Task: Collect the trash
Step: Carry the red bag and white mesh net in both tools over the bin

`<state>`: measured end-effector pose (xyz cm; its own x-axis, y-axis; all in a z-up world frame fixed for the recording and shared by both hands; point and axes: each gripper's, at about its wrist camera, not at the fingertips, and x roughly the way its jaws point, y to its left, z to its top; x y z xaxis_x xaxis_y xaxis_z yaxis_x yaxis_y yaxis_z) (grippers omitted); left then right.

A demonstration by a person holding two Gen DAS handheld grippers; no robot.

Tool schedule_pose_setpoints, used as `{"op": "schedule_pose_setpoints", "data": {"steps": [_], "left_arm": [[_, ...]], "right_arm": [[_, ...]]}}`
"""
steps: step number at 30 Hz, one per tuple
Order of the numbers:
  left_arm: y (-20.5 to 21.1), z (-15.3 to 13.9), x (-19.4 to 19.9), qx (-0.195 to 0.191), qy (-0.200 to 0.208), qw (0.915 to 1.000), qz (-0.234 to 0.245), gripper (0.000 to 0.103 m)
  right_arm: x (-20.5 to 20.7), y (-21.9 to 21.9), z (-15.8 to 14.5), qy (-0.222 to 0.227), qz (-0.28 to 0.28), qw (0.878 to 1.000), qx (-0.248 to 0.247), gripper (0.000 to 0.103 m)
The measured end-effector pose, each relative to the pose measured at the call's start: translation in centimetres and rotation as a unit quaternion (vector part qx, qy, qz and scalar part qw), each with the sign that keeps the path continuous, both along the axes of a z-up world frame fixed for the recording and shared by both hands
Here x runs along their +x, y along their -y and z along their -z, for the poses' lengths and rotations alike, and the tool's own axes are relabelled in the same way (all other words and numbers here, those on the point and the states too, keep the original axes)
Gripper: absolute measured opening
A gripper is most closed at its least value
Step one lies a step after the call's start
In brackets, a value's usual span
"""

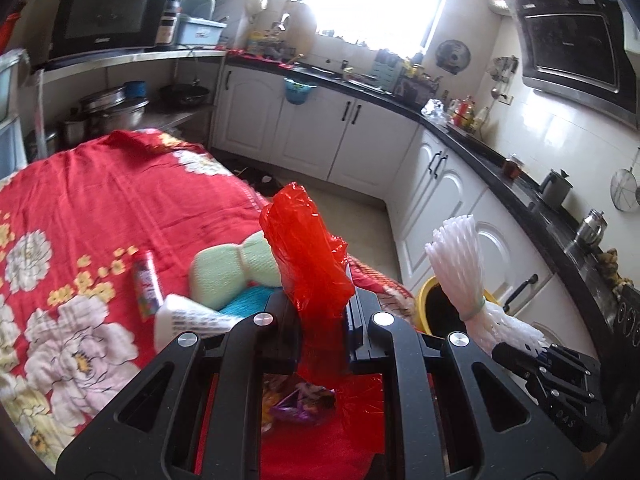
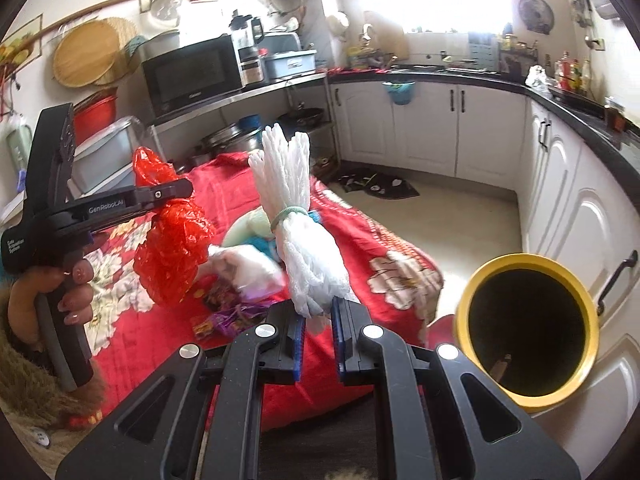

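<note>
Left wrist view: the left gripper (image 1: pixel 322 320) has its jaws closed on a crumpled red plastic bag (image 1: pixel 310 256), which stands up between the fingers and blocks part of the table behind it. Beyond the bag, on the red floral tablecloth (image 1: pixel 80 200), lie a pale green and blue knitted piece (image 1: pixel 232 268), a white sheet with printed lines (image 1: pixel 192 318) and a small patterned can (image 1: pixel 146 284) on its side. Under the gripper body a purple snack wrapper (image 1: pixel 302 402) shows through the frame. To the right, the right gripper (image 1: pixel 538 362) holds a white foam net bundle (image 1: pixel 464 272) tied with a green rubber band, just above the yellow-rimmed bin (image 1: pixel 426 296), whose mouth the bundle partly hides.

In the right wrist view, the right gripper (image 2: pixel 318 330) pinches the lower end of the white foam net bundle (image 2: pixel 298 216) between narrowly set jaws; the bundle rises upright and hides the middle of the table. The yellow-rimmed bin (image 2: pixel 464 320) sits just beside the table's corner, tilted open toward the camera, with a small brownish item at its bottom. To the left, the left gripper (image 2: pixel 172 194), gripped by a hand (image 2: pixel 60 296), clamps the red plastic bag (image 2: pixel 176 240) above the cloth. White cabinets (image 2: pixel 424 128) and a dark counter ring the room; a microwave (image 2: pixel 192 74) stands on a steel shelf.
</note>
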<state>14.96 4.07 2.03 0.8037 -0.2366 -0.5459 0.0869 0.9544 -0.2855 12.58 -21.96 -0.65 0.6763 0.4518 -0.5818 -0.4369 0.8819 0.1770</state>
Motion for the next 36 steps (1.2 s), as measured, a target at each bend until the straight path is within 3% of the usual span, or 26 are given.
{"op": "schedule_pose_setpoints", "data": {"steps": [21,36], "left_arm": [[8.2,-1.5,2.9,0.009,0.023,0.9968,0.076,0.010],[14.4,-0.7,5.5,0.017,0.016,0.9916,0.127,0.010]], "right_arm": [[0.2,6.7,-0.9,0.020,0.101,0.995,0.010,0.011],[1.1,13.3,-0.1,0.016,0.191,0.981,0.022,0.011]]}}
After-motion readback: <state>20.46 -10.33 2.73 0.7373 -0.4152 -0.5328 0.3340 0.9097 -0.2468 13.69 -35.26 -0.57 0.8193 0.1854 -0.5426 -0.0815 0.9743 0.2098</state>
